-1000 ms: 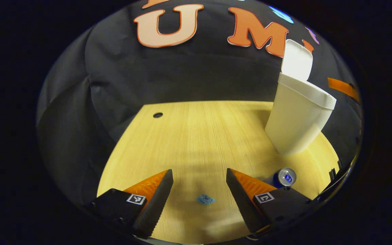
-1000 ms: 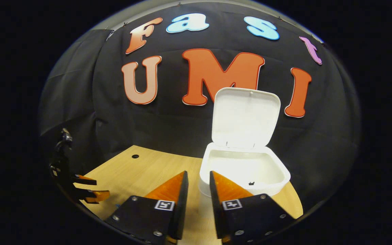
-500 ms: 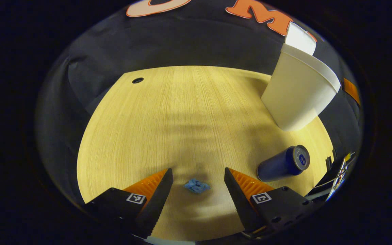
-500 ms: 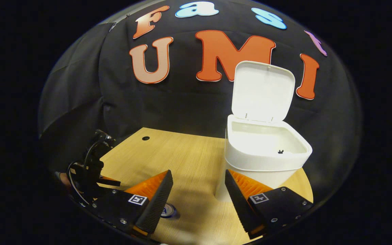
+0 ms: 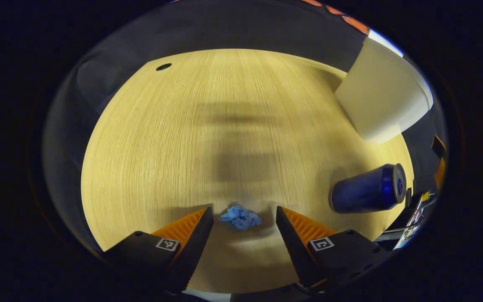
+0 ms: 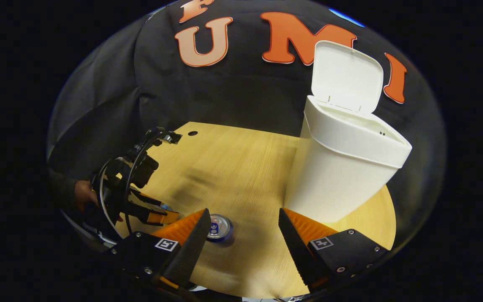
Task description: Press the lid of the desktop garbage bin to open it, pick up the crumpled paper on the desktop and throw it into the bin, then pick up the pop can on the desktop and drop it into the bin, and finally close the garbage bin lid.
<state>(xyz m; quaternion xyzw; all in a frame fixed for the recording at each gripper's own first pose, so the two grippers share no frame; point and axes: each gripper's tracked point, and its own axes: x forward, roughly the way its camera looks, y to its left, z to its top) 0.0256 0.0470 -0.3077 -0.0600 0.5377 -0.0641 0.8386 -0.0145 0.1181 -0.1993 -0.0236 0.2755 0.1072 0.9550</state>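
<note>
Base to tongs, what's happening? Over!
Left tongs open, straddling crumpled paper, not gripping. Right tongs open above pop can. Bin lid up. Nothing blocking.

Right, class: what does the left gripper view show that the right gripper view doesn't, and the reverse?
Left gripper view: the paper lying plainly between open fingers. Right gripper view: the lid with its raised inner face, the left gripper and the hand holding it. Both: bin, can, table.
</note>
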